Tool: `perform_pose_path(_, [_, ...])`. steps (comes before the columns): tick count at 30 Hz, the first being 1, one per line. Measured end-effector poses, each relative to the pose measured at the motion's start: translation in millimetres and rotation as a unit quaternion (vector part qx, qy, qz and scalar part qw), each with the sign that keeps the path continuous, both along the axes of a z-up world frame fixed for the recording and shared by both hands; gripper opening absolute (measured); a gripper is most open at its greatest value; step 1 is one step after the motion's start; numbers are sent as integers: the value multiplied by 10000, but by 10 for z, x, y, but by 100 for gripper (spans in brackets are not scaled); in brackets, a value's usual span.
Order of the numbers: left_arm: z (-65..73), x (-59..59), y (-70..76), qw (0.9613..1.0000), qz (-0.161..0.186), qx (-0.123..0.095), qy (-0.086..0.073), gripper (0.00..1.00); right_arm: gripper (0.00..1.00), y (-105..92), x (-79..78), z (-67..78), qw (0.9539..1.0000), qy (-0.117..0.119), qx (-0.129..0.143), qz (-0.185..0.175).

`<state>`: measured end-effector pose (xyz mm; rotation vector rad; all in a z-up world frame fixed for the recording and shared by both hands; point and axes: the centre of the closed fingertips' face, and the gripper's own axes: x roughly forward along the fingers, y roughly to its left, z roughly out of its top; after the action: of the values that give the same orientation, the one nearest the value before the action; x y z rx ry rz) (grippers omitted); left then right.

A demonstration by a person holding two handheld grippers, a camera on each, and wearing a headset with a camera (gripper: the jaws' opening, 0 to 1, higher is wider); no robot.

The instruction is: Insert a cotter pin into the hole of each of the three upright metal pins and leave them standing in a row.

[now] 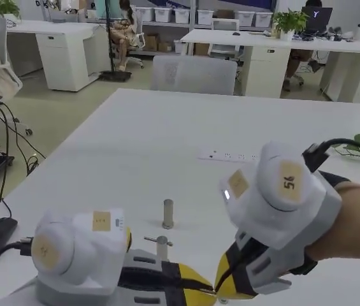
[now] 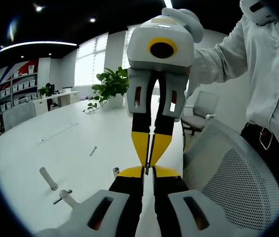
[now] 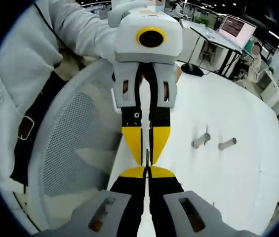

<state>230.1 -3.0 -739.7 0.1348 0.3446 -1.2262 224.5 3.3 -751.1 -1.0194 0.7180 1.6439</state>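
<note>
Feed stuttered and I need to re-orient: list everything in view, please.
table: one, white, under everything.
metal pins: three, silver, upright on the table beside the grippers.
cotter pin: one, silver, through one metal pin.
thin loose piece: one, grey, flat on the table farther out; too small to name.
power strip: one, white, mid-table.
plant: one, green, at the table's far end.
mesh chair: one, pale grey, by the table's edge.
left gripper: one, black and yellow, shut.
right gripper: one, same colours, shut, tips meeting the left gripper's.

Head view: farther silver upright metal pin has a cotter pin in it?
No, the farther silver upright metal pin stands bare.
</note>
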Motion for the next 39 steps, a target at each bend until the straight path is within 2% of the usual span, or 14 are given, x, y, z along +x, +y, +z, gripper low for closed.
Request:
perform_pose_path(7, [-13, -22, 1, 10000, -17, 45, 36, 1, 2, -15, -33, -19, 9999, -12, -82, 94])
perform_pose_path(15, [-4, -31, -6, 10000, -49, 71, -49, 0, 2, -23, -36, -11, 9999, -28, -61, 108])
perform_pose_path(21, [8, -44, -9, 9999, -102, 48, -103, 0, 3, -42, -50, -11, 9999, 47, -57, 143])
perform_pose_path(24, [-2, -49, -1, 9998, -134, 99, -137, 0, 12, -58, -47, -20, 9999, 64, -60, 147])
perform_pose_path(26, [-14, -61, 10, 9997, -165, 130, -144, 0, 12, -77, -32, -21, 9999, 74, -48, 121])
perform_pose_path(31, [-12, -89, 20, 9995, -244, 146, -147, 0, 13, -127, -44, -26, 9995, 306, -28, 71])
perform_pose_path(35, [19, -131, 3, 9990, -401, 107, -159, 0, 14, -158, -75, -36, 9979, 641, 15, 79])
perform_pose_path(39, [55, -187, -17, 9979, -599, 107, -230, 0, 14, -187, -160, -23, 9943, 1018, 78, 301])
